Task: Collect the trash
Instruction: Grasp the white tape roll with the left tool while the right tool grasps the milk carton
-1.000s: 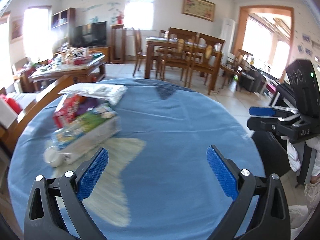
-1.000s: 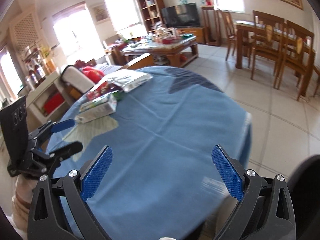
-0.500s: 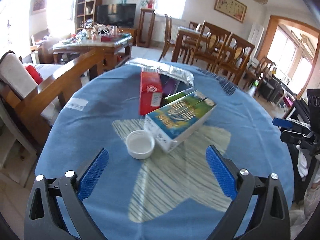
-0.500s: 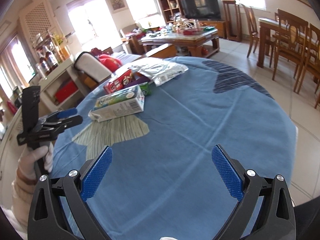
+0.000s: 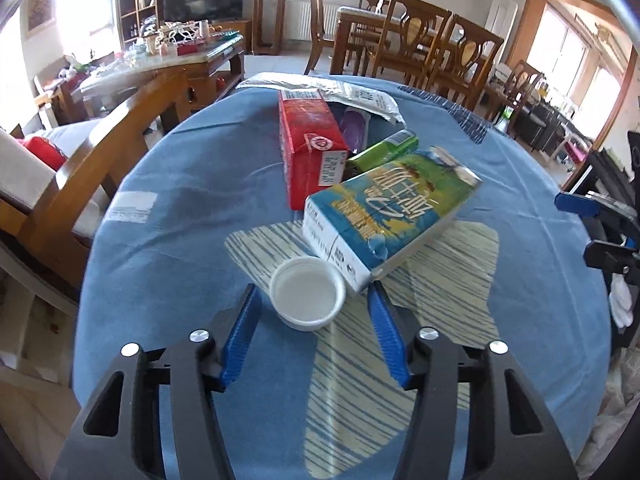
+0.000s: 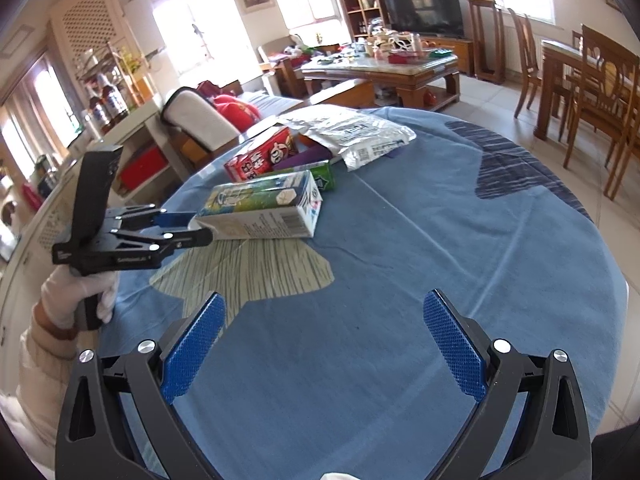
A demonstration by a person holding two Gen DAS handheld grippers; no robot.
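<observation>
A round table (image 5: 540,216) draped in blue cloth is seen from both wrist views, with the trash gathered on its far left part. A small white cup (image 5: 307,298) is framed between the blue pads of the left gripper (image 5: 314,300), whose jaws are closing; the pads are not yet pressed on the cup, a narrow gap being visible on each side. Just behind the cup and touching it, a blue-green carton (image 5: 384,212) is laid on its side. Beyond it a red carton (image 5: 310,148) is laid, with a green box (image 5: 384,150) and a purple wrapper (image 5: 354,126) wedged between them, and a silver bag (image 5: 344,92) is spread at the far edge.

The right gripper (image 6: 326,338) is held over bare cloth nearer the middle, its jaws spread wide with nothing between them. In its view the left gripper is gripped by a white-gloved hand (image 6: 76,296) at the table's left edge, its tips beside the blue-green carton.
</observation>
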